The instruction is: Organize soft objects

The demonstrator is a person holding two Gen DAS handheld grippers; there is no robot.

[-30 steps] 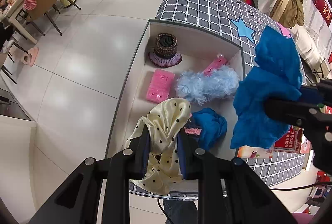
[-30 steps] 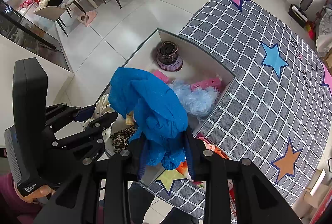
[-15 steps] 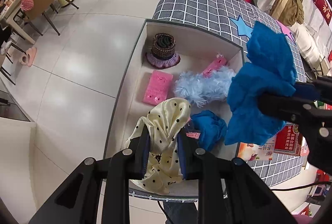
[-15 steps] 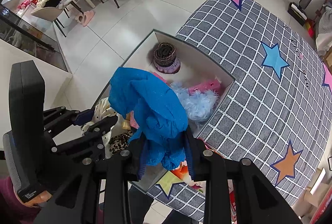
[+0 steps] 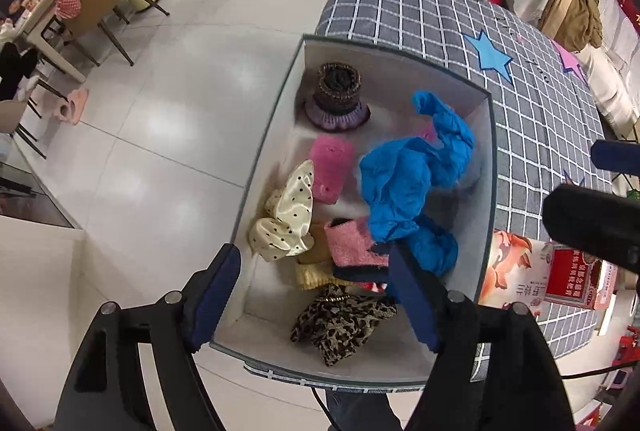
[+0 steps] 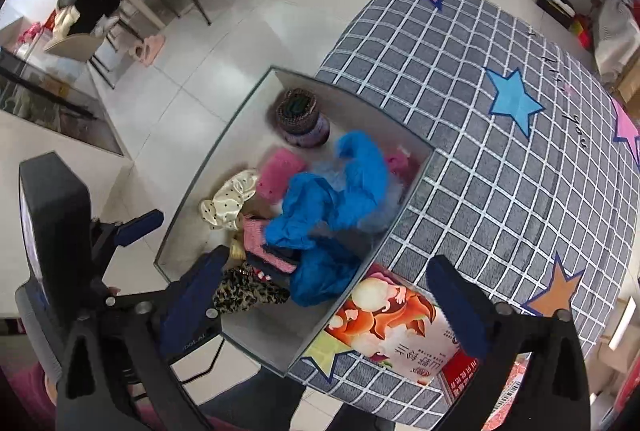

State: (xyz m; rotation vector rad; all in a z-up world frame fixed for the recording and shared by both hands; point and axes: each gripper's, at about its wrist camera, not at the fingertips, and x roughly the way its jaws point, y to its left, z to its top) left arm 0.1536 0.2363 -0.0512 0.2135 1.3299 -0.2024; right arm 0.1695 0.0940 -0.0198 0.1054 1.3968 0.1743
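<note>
A white open box sits at the edge of a grey checked mat. In it lie a blue cloth, a cream polka-dot cloth, a pink fuzzy piece, a pink towel, a leopard-print cloth and a brown and purple knitted hat. My left gripper is open and empty above the box's near end. My right gripper is open and empty above the box's near right corner.
The grey checked mat with coloured stars spreads to the right. Printed paper packets lie on it beside the box. White tiled floor is to the left, with a dining table and chairs far off.
Both grippers opened. The polka-dot cloth dropped from the left gripper and the blue cloth from the right gripper, and both now lie in the box.
</note>
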